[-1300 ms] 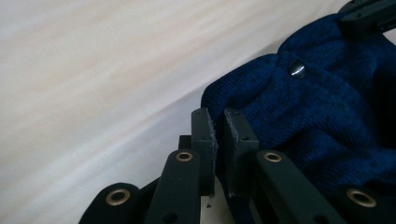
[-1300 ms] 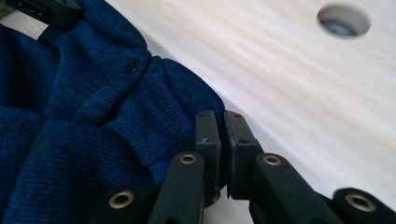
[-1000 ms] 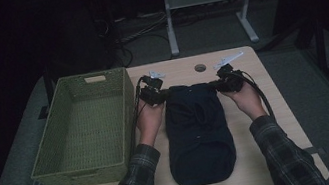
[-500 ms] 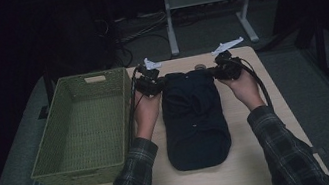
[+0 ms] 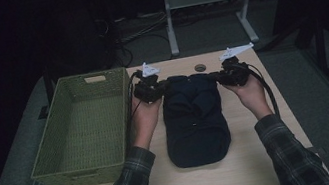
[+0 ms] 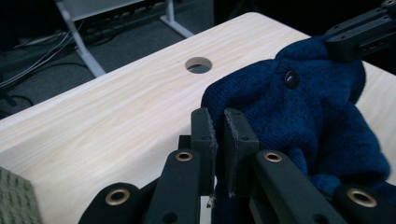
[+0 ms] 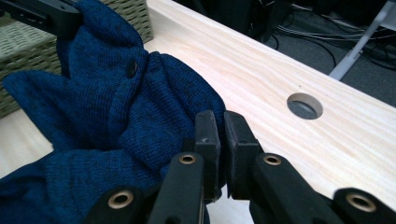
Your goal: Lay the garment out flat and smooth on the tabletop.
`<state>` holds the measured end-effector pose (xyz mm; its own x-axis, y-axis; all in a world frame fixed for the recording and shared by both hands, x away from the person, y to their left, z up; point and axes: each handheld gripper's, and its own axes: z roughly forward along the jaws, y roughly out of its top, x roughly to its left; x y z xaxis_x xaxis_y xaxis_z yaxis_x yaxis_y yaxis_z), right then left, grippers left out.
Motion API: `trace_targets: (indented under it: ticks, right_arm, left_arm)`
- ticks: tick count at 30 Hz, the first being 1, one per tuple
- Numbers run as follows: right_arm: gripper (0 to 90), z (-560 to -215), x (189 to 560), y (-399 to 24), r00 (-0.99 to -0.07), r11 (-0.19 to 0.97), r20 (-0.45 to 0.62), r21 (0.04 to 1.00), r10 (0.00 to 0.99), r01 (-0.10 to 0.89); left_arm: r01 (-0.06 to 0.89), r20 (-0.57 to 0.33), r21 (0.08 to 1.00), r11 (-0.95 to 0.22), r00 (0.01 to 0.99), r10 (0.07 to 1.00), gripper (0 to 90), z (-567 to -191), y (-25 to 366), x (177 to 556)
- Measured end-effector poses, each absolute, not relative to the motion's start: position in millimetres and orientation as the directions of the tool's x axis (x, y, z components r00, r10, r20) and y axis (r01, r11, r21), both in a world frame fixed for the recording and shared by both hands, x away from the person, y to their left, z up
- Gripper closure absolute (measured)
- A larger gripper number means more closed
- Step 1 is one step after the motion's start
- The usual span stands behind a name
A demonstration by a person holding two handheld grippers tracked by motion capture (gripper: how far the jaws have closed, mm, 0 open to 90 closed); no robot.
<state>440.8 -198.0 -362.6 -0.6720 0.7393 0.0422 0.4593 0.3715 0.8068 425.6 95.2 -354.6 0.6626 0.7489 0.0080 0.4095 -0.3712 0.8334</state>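
A dark blue knitted sweater [image 5: 194, 118] lies at the centre of the desk [image 5: 246, 170]. The left gripper [image 6: 215, 130] pinches its 11 o'clock corner; the right gripper [image 7: 222, 135] pinches its 1 o'clock corner. A green basket [image 5: 83, 131] sits at 9 o'clock.

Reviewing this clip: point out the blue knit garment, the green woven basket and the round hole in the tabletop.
Blue knit garment [image 5: 195, 123], high view, middle of the folded body.
Green woven basket [image 5: 83, 128], high view, bare woven floor inside.
Round hole in the tabletop [image 6: 198, 65], left gripper view, centre of the opening.
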Motion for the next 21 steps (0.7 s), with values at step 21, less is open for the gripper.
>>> trace_targets:
  ticks: [21]
  right_arm:
    - [83.8,-377.6,383.8,-201.4,-0.715,0.382,0.088,0.797,0.693,0.468]
  left_arm:
    - [0.439,-0.036,0.805,-0.399,0.707,0.706,83.1,-366.4,103.6,379.0]
